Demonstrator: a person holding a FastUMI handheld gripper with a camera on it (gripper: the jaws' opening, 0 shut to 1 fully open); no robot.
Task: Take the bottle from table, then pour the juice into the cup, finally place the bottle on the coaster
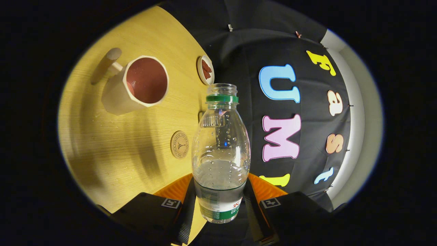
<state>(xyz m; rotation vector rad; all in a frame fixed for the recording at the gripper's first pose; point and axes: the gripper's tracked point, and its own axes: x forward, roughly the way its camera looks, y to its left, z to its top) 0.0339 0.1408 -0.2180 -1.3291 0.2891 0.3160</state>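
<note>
My gripper [220, 201] is shut on a clear plastic bottle [221, 143], both fingers pressing its labelled lower part. The bottle has a green neck ring, no cap, and liquid in its lower half. It is held off the wooden table [112, 150], and the view is rolled to one side. Beyond the fingers and to their left stands a cream faceted cup [136, 84] with a reddish-brown inside and a handle. A small round wooden coaster [179, 144] lies on the table just left of the bottle, between the cup and the fingers.
A small white dish [206, 70] with reddish pieces sits at the table's far edge, beyond the bottle's mouth. Small droplets speckle the tabletop near the cup. The booth's black cloth wall rises right behind the table.
</note>
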